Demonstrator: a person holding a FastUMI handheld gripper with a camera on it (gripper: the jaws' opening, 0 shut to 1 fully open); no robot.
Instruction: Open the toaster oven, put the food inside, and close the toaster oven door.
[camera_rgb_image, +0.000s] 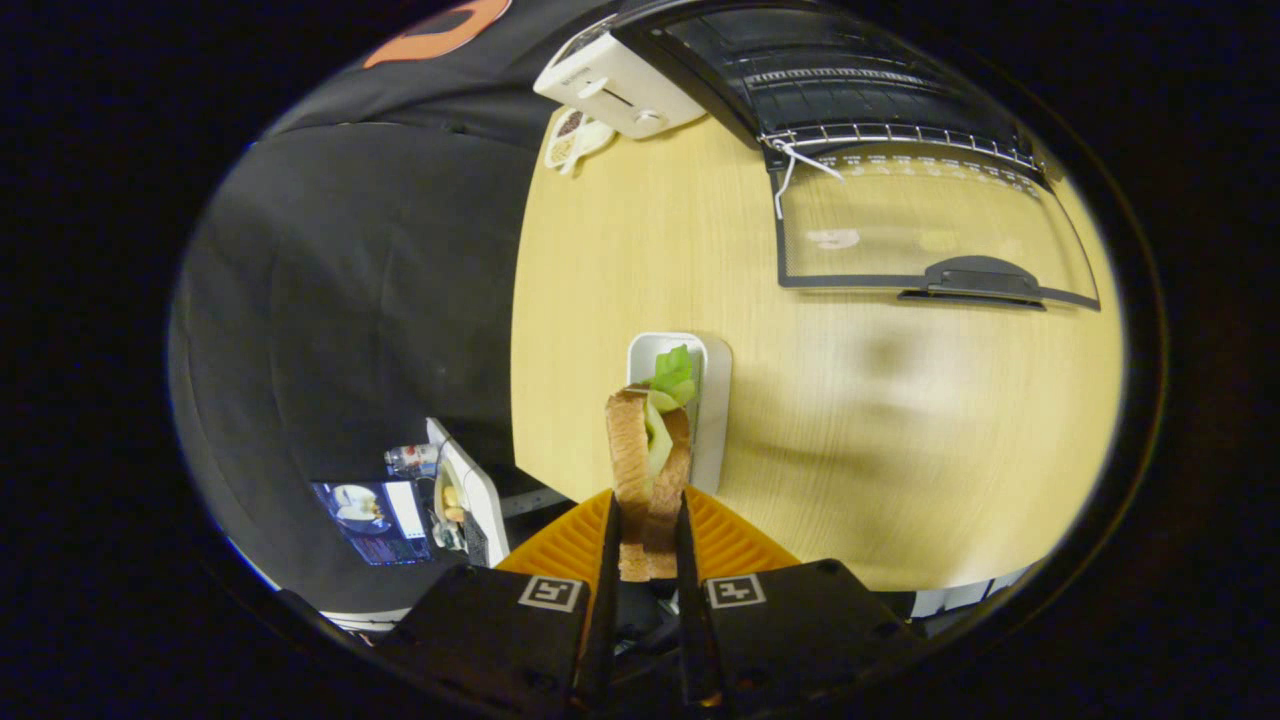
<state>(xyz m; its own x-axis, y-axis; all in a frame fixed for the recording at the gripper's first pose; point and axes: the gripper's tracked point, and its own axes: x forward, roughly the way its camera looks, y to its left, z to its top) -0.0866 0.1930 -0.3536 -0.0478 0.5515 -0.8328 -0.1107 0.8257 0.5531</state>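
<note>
Gripping sandwich (648, 470) in claw (648, 545) | white tray (716, 400) below | oven door (930, 235) open ahead, path clear

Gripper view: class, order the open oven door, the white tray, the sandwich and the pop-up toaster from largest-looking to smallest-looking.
1. Oven door
2. White tray
3. Pop-up toaster and sandwich, unranked: alike in apparent size, and the sandwich sits between the gripper fingers, nearest the camera.

gripper (647, 530): two-finger, handheld type
finger pads (560, 545): orange, ribbed, wedge-shaped
finger inner edges: thin black strips
finger mounts (500, 630): black, blocky, matte
markings: one square black-and-white fiducial tag on each mount
screws: small dark ones in mount corners
</note>
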